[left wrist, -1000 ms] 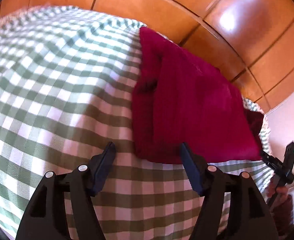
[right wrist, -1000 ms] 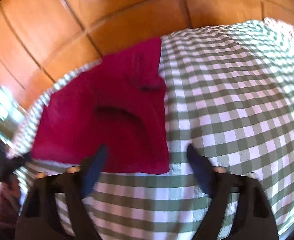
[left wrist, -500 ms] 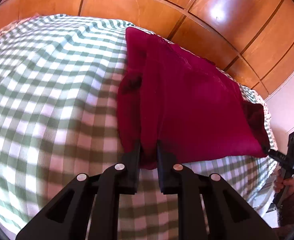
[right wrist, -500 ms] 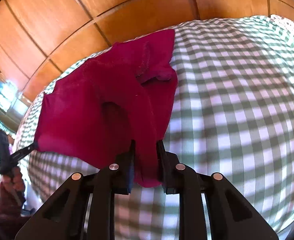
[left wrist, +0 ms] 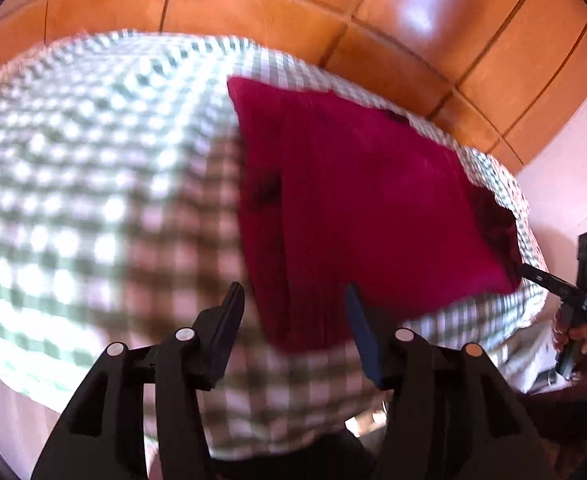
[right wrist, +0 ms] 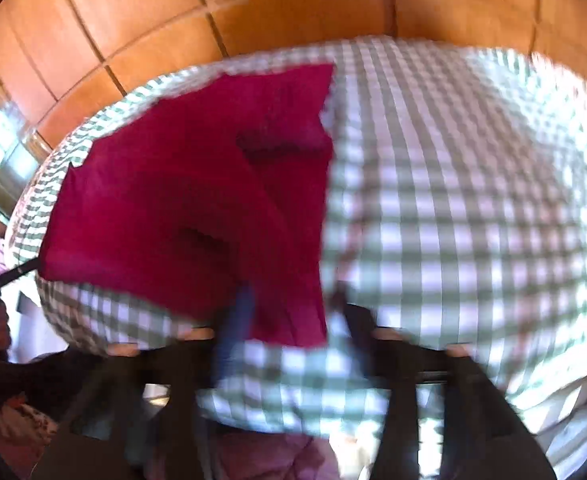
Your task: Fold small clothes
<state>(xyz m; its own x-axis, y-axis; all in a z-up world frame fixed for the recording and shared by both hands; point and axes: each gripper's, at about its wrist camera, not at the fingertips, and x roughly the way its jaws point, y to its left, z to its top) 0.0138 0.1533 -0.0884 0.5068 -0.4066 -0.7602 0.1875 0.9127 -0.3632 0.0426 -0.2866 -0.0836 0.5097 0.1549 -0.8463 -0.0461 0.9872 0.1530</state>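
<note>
Green-checked cloth [left wrist: 93, 184] under red garment [left wrist: 365, 200], wood panelling [left wrist: 293, 12] behind

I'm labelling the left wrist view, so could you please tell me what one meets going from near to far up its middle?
Left gripper, open → crimson garment lying on the green-and-white checked cloth → the cloth's far edge → orange wooden panelling.

The right gripper [right wrist: 289, 312] is smeared by motion blur (its fingers barely readable). The checked cloth [left wrist: 93, 184] blurs too, and the garment's [right wrist: 197, 200] near hem is indistinct.
</note>
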